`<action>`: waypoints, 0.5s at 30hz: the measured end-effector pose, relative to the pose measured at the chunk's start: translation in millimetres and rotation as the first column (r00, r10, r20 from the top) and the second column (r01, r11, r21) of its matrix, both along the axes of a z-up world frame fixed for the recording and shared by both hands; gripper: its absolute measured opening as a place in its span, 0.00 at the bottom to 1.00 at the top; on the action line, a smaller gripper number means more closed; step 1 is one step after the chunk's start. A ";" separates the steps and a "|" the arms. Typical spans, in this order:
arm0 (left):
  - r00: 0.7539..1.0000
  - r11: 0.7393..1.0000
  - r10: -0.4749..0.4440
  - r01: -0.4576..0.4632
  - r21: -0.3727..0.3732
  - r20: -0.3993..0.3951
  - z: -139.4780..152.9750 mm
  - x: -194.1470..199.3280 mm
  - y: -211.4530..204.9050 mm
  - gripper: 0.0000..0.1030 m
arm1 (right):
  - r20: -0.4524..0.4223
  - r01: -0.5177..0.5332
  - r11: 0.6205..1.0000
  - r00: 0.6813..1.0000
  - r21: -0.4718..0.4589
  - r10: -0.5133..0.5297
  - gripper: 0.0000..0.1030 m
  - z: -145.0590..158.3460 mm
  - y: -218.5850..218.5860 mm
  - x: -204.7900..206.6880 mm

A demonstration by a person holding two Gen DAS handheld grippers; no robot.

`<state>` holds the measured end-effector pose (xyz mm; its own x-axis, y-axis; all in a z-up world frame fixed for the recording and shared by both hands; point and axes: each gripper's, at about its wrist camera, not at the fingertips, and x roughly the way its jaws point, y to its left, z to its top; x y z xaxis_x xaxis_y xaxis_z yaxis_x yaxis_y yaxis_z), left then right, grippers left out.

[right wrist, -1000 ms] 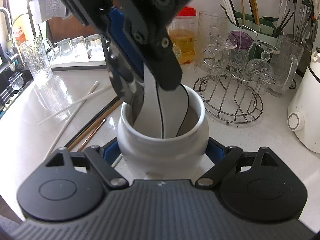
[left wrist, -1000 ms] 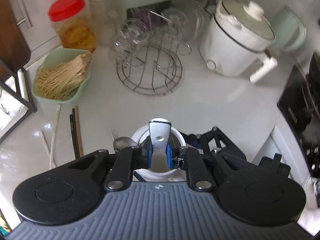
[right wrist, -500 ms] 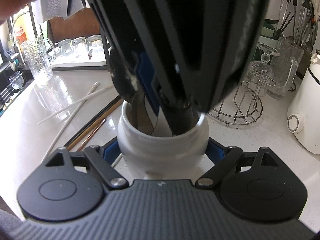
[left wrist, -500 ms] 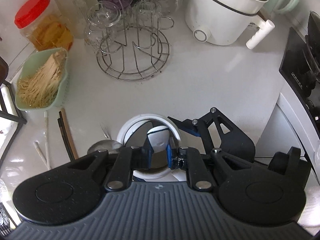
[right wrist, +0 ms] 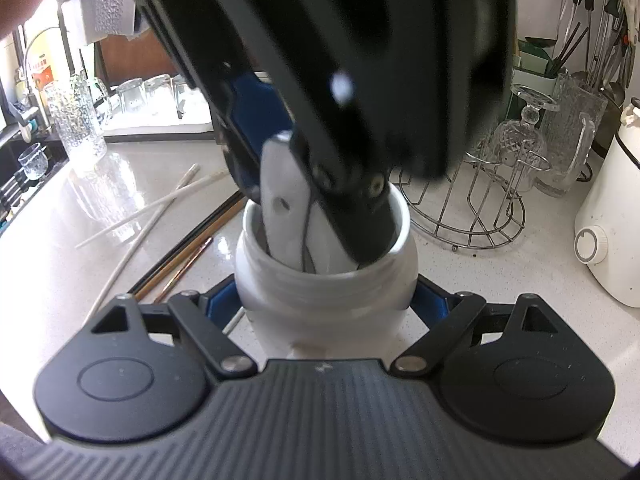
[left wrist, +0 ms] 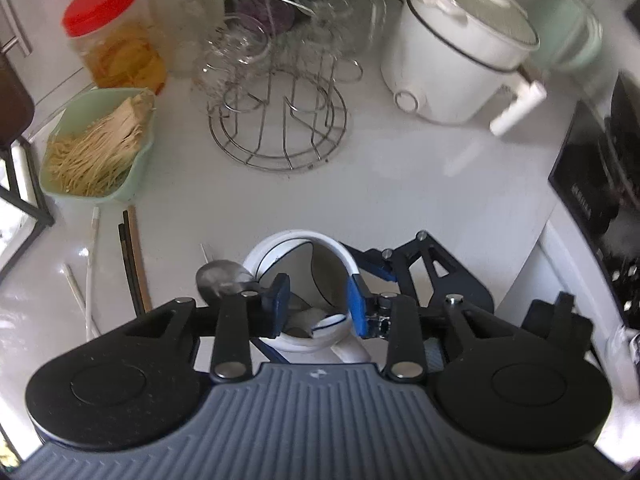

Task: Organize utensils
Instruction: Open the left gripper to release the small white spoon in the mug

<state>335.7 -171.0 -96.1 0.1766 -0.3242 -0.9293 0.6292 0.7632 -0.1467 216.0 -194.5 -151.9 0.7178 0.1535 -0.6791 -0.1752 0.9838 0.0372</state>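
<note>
A white ceramic jar (right wrist: pixel 324 280) stands on the white counter, and my right gripper (right wrist: pixel 326 300) is shut on its sides. My left gripper (left wrist: pixel 318 304) is directly above the jar's mouth (left wrist: pixel 300 240), jaws open and empty. A white ceramic spoon (right wrist: pixel 286 216) with a dark edge line stands inside the jar, its handle leaning on the rim; it shows in the left wrist view (left wrist: pixel 332 322) too. A metal spoon (left wrist: pixel 222 278) lies beside the jar on the left. White chopsticks (right wrist: pixel 160 208) and dark and brown chopsticks (right wrist: pixel 192 248) lie on the counter left of the jar.
A wire glass rack (left wrist: pixel 280 120) with glasses stands behind the jar. A white rice cooker (left wrist: pixel 460 52) is at the back right, a green bowl of noodles (left wrist: pixel 96 148) and a red-lidded jar (left wrist: pixel 116 40) at the back left. A black stove (left wrist: pixel 600 168) lies right.
My left gripper has opened and let go of the white spoon, which now rests in the jar. The left gripper has lifted slightly. The right gripper has kept its hold on the jar.
</note>
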 end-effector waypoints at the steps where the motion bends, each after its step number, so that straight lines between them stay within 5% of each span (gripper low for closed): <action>1: 1.000 1.000 0.011 -0.011 -0.010 0.005 2.0 -0.5 2.6 0.36 | 0.001 0.000 1.000 1.000 0.001 0.000 0.88 -0.1 0.1 -0.2; 15: 0.975 0.971 0.182 -0.159 -0.177 0.124 42.4 -20.8 46.8 0.36 | 0.006 -0.005 1.000 1.000 0.001 0.005 0.88 -0.9 -1.6 -3.0</action>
